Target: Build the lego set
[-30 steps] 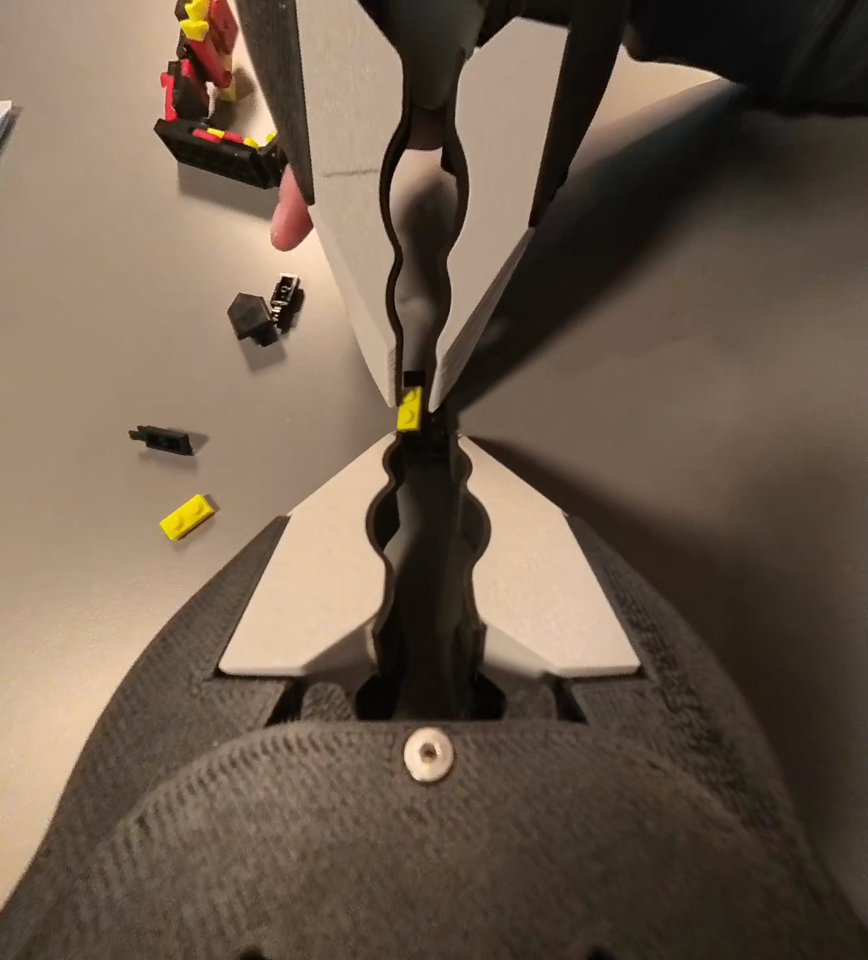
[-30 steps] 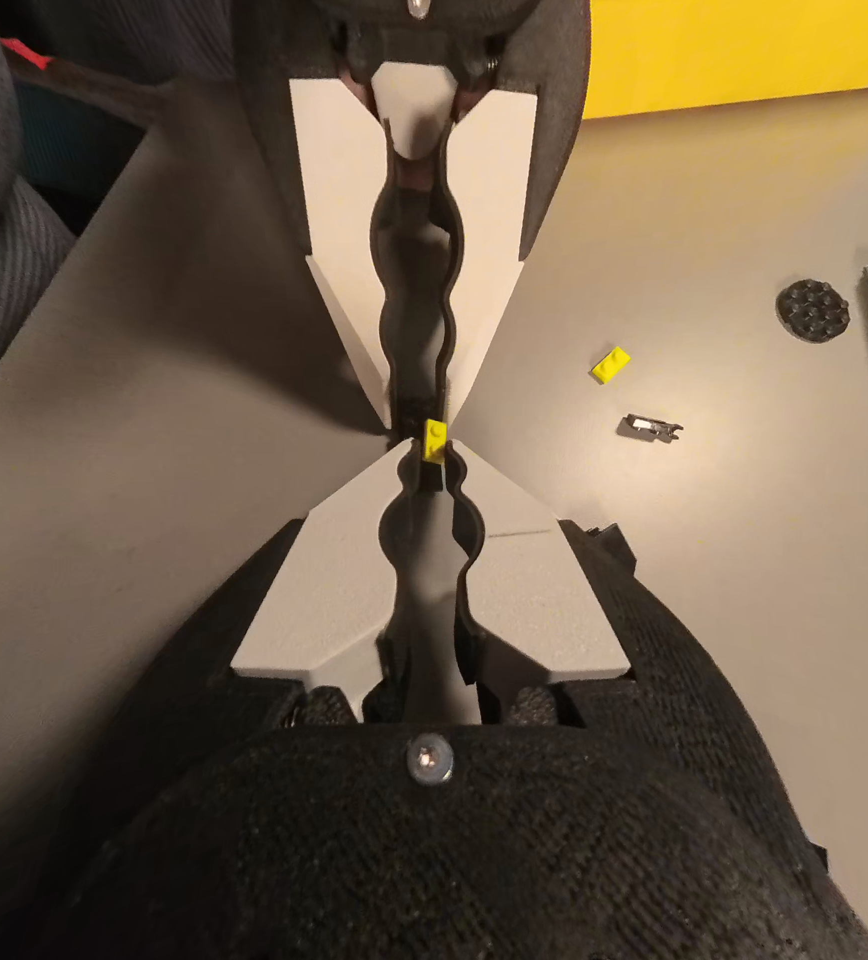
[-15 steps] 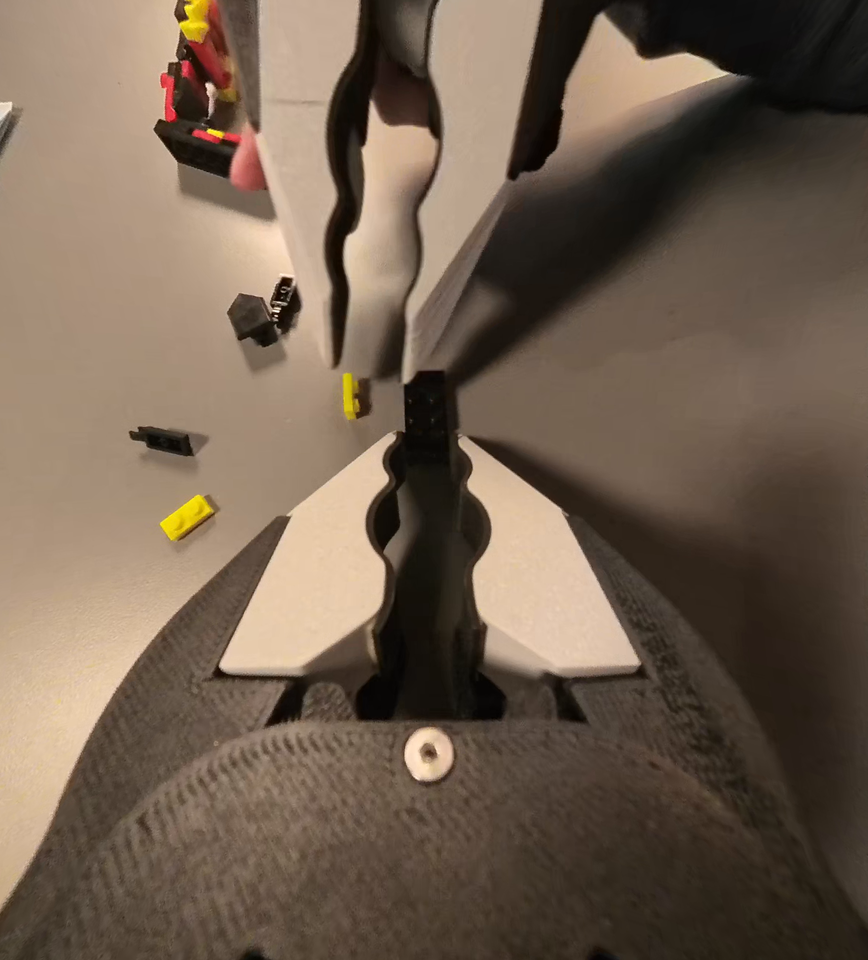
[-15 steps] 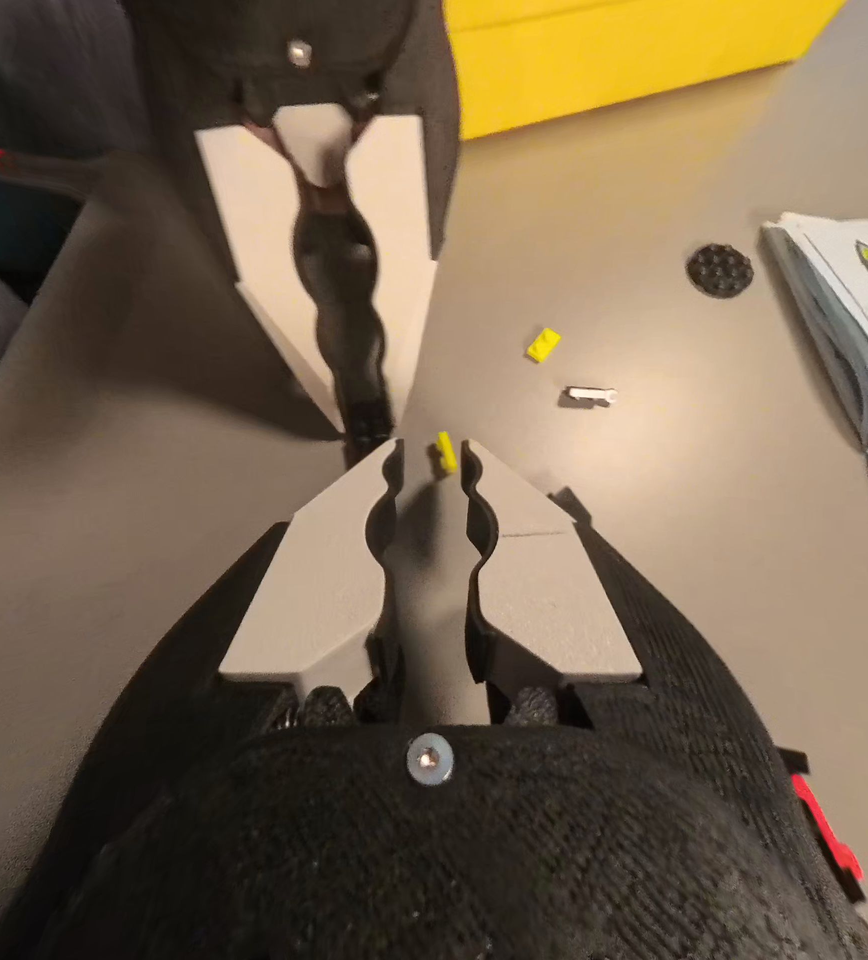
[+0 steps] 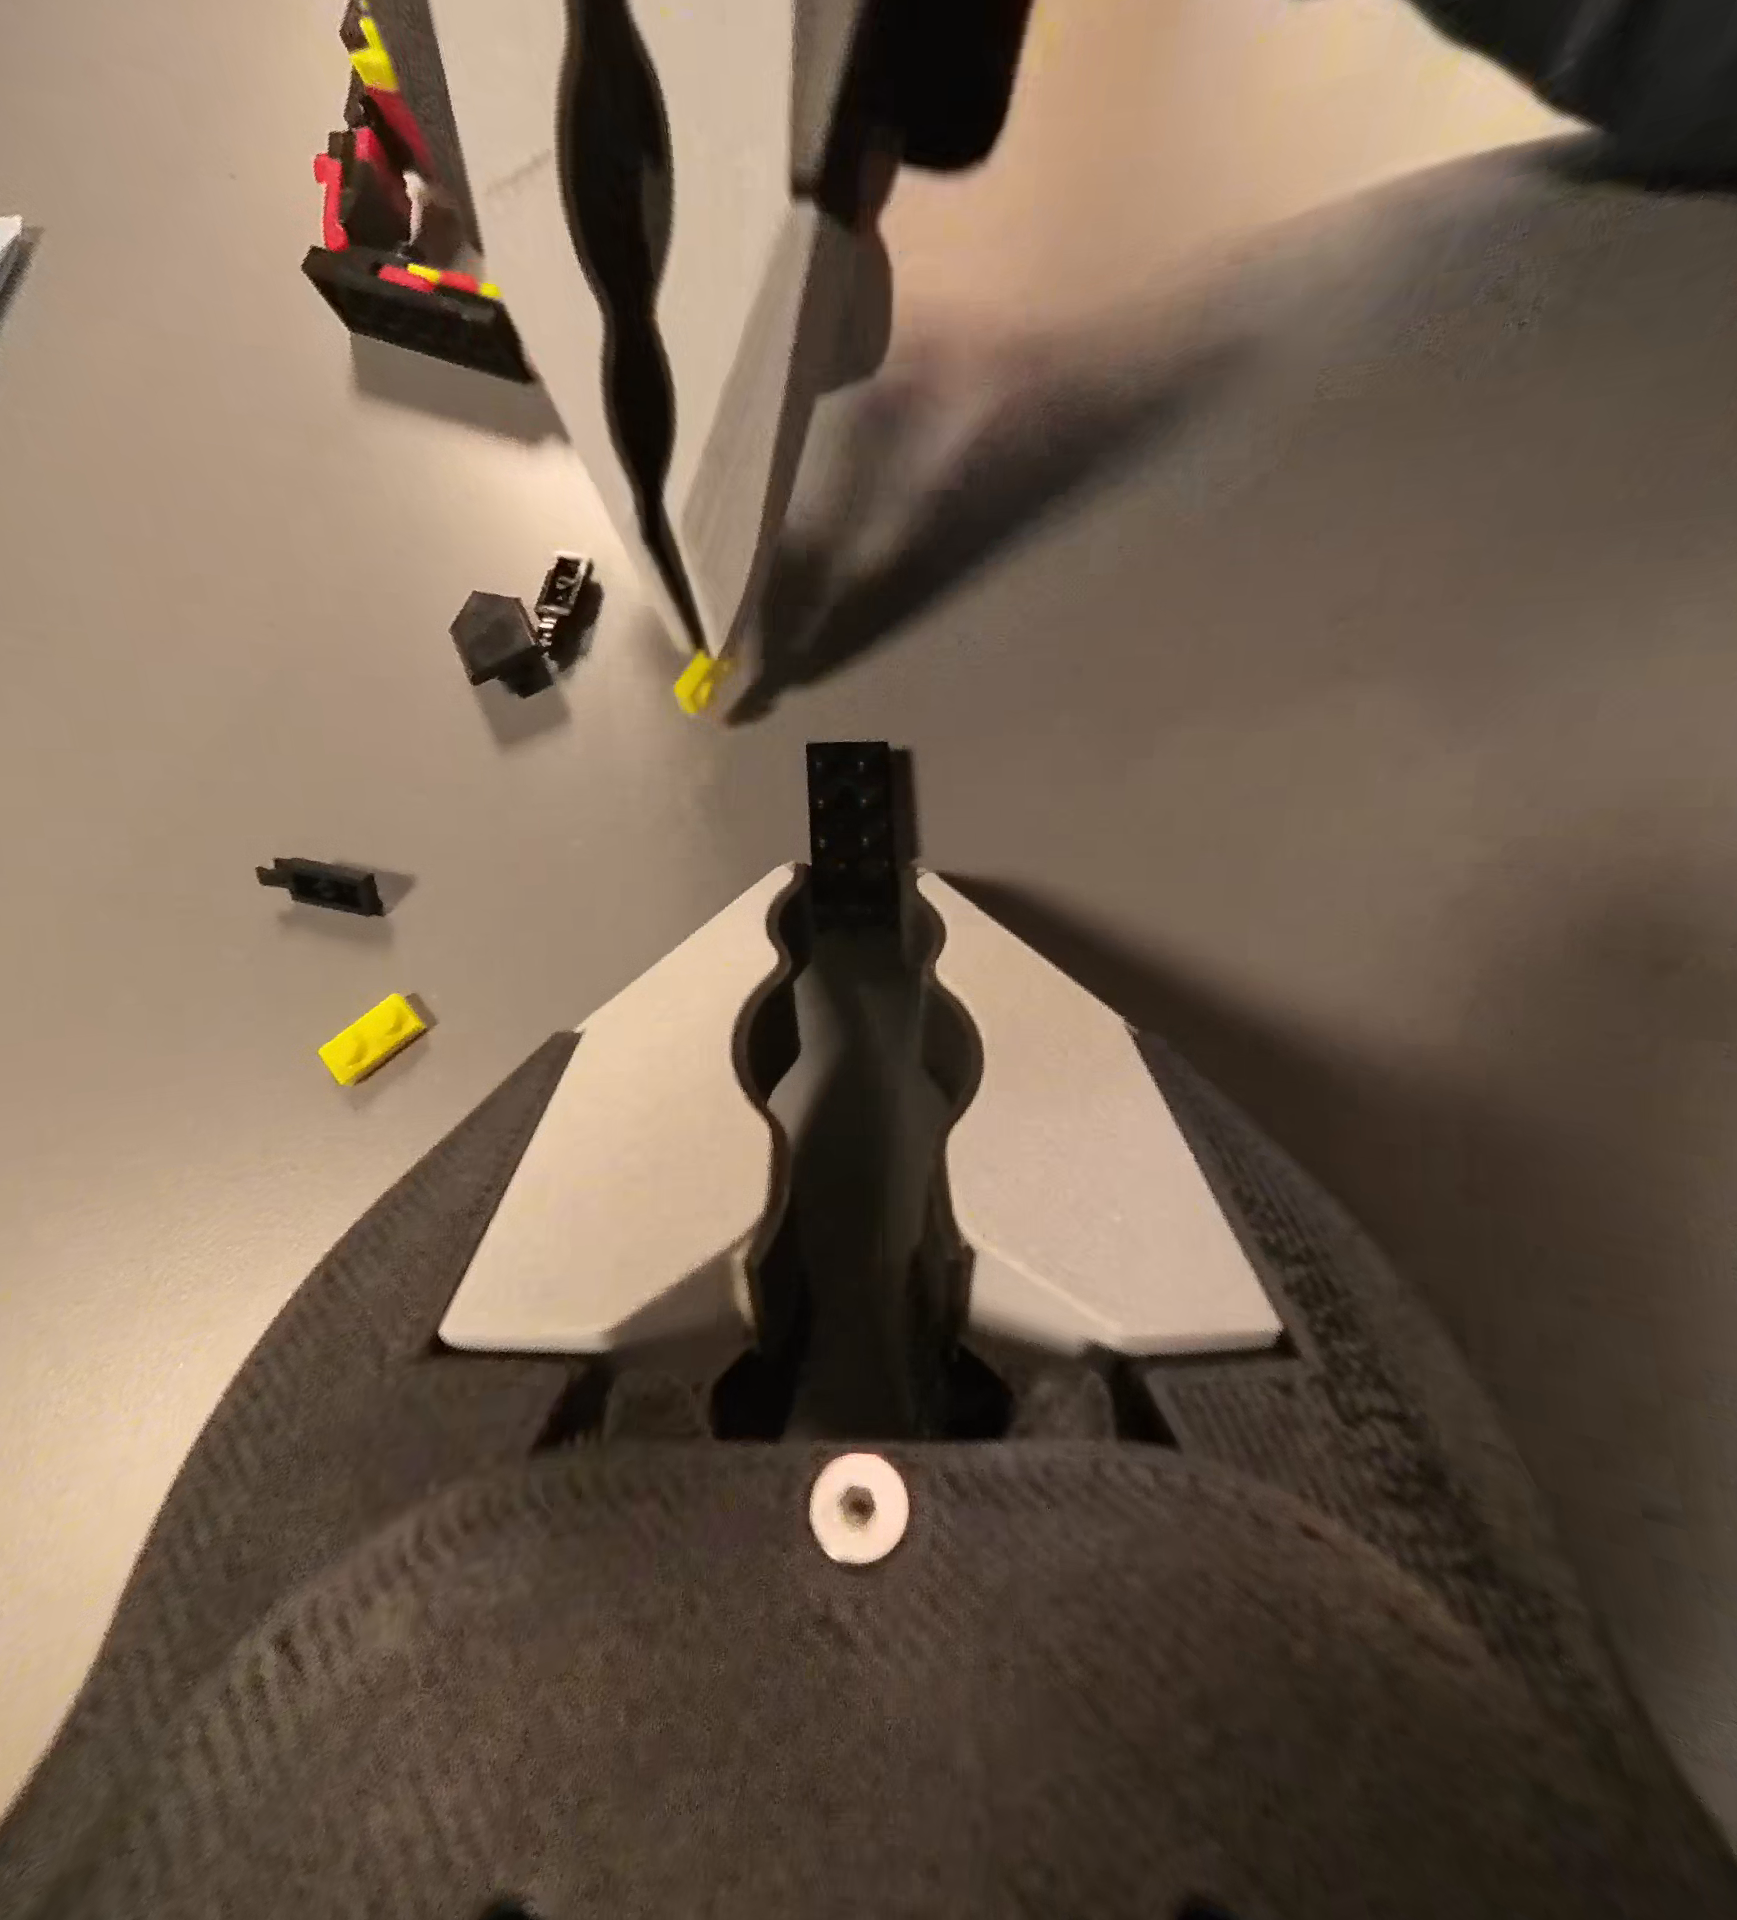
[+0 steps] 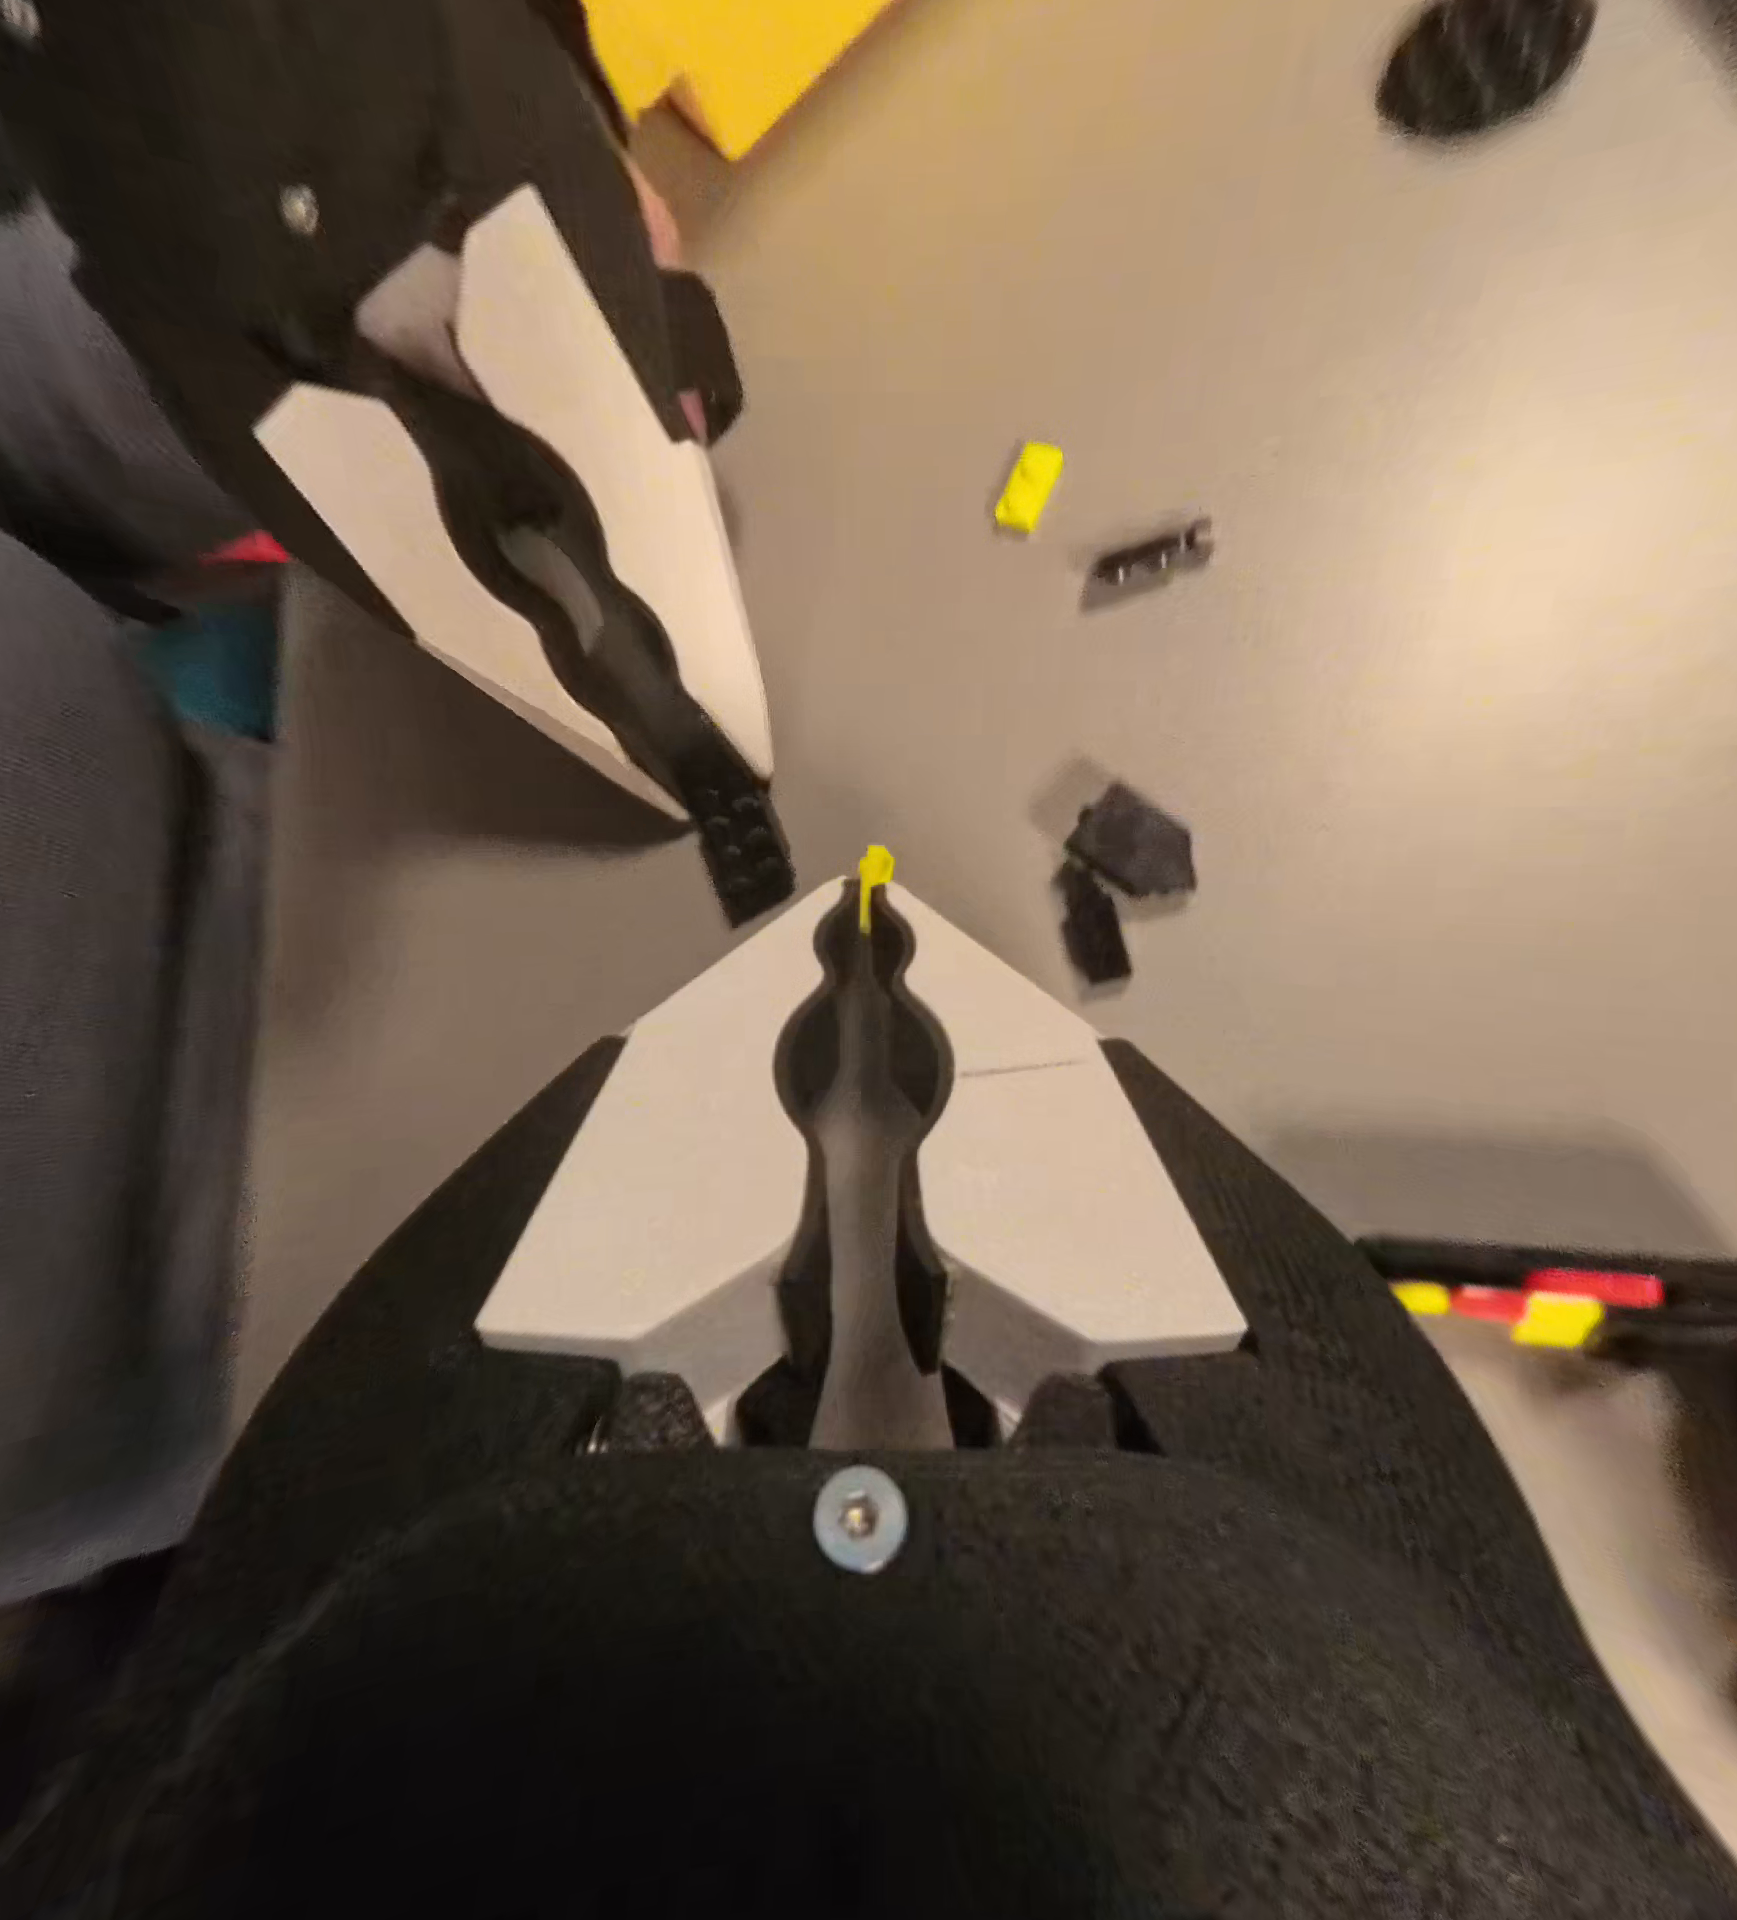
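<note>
In the left wrist view, a flat plate (image 5: 372,1038) lies on the counter (image 5: 1259,727) left of the left hand-held gripper (image 5: 859,883); a clip piece (image 5: 329,886) lies behind it, two small parts (image 5: 521,629) (touching) farther back, and the partly built model (image 5: 407,281) behind them.

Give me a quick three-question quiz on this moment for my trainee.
1. What does the left gripper hold?
2. True or false: the right gripper is shut on a yellow plate.
3. How many yellow plates lie loose on the table: A one, B three?

Key: 1. a black plate. 2. True. 3. A, the loose yellow plate.
</note>
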The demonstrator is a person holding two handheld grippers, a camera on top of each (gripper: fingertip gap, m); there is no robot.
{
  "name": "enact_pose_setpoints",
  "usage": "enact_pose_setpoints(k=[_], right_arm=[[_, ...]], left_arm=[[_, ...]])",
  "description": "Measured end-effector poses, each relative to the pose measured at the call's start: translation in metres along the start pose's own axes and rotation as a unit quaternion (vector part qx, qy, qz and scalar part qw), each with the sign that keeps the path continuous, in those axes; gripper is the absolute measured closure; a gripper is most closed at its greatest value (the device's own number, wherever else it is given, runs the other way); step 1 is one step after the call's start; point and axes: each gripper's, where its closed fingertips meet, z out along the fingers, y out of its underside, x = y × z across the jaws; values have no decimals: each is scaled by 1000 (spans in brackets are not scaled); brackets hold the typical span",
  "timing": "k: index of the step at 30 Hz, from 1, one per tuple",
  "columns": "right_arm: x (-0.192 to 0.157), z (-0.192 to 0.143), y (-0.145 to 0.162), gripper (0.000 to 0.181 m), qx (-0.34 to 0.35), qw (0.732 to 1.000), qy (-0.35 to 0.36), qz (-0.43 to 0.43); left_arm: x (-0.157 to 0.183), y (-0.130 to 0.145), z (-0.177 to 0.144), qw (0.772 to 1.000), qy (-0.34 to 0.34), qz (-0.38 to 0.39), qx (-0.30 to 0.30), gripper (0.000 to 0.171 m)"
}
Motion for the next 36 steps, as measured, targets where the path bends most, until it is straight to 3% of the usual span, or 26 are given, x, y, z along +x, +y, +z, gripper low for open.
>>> enact_pose_setpoints(k=[2,6,8,14,16,22,25,28,31,36], right_arm=[[3,-4,9,181,-26,998,-15,57],[17,-9,18,171,-51,995,35,79],[25,-14,18,160,-44,994,81,54],[25,-25,18,163,15,969,219,-110],[23,-24,24,164,18,964,240,-116],[22,-15,24,163,63,969,231,-59],[18,-10,23,175,56,974,211,-61],[10,-8,17,176,37,976,187,-101],[-20,-2,-2,176,65,980,111,-152],[-34,13,0,176,13,981,51,-186]], left_arm=[[0,0,0,1000,-1,1,0,155],[0,0,0,1000,-1,1,0,155],[0,0,0,1000,-1,2,0,155],[-1,0,0,1000,-1,1,0,156],[-1,0,0,1000,-1,1,0,156],[-1,0,0,1000,1,0,0,155],[-1,0,0,1000,0,1,0,156],[-1,0,0,1000,-1,2,0,156],[2,0,0,1000,3,14,1,155],[4,-1,0,1000,2,25,2,155]])
